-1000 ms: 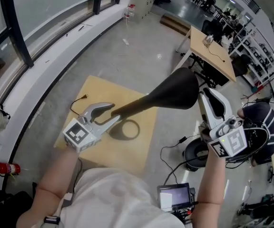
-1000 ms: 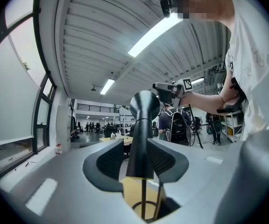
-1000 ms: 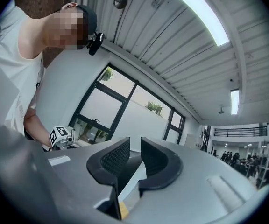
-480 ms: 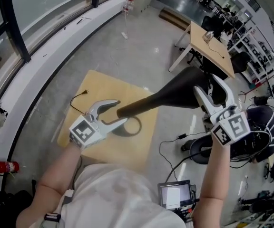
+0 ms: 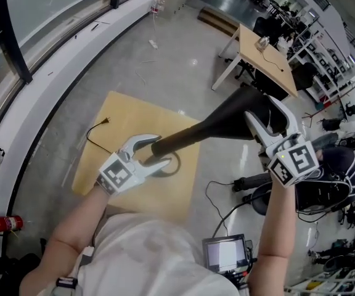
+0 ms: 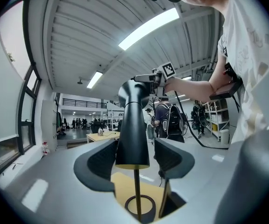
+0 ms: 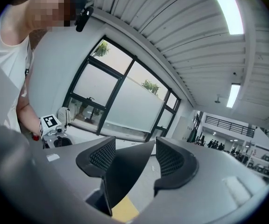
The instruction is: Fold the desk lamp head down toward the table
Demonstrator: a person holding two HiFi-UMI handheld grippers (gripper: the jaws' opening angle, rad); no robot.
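Note:
A black desk lamp stands on the small wooden table (image 5: 119,125), with a cone-shaped head (image 5: 227,119), a thin stem and a ring base (image 5: 170,166). My left gripper (image 5: 155,151) straddles the head's narrow lower end. Its jaws have just been opening, and the cone (image 6: 132,125) stands between the pads with a gap on each side of it. My right gripper (image 5: 262,111) straddles the wide end of the head. Its jaws have also just been opening, and the dark shade (image 7: 123,176) lies between them unpressed.
A thin black cable (image 5: 97,135) trails over the table's left part. A second desk (image 5: 267,57) stands further off, and a black round stool base (image 5: 257,196) with cables sits to the right of the table. A window wall curves along the left.
Both grippers' jaws have spread wider. The right gripper moved from beside the lamp head to straddle its wide end. The left gripper stays at the narrow end, slightly lower.

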